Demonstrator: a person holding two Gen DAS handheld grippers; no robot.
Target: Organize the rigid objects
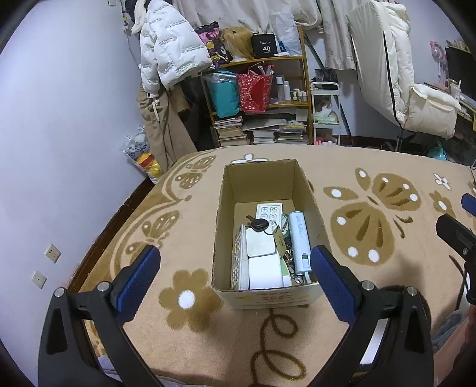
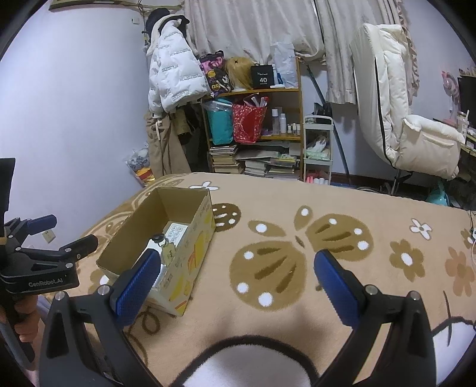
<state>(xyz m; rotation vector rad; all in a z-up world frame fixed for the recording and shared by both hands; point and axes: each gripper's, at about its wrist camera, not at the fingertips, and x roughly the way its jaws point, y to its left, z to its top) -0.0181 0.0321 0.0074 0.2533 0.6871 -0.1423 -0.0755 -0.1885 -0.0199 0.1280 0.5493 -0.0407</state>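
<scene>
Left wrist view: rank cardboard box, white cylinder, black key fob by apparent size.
1. cardboard box
2. white cylinder
3. black key fob
All sit together in the box, so nearness barely skews it.

Home bedroom: bed under tan butterfly-print blanket [image 1: 386, 166], white puffer jacket [image 1: 166, 50] hanging, cluttered wooden bookshelf [image 1: 305, 98], cream curtains [image 2: 253, 26].

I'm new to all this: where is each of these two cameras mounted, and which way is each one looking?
Left wrist: sits on the left gripper, looking down into the cardboard box on the blanket; its open blue fingers show, the right gripper at the right edge.
Right wrist: sits on the right gripper, facing the blanket's butterfly; its open fingers show, the left gripper and a hand at the left edge.
Both show box, blanket, bookshelf.
</scene>
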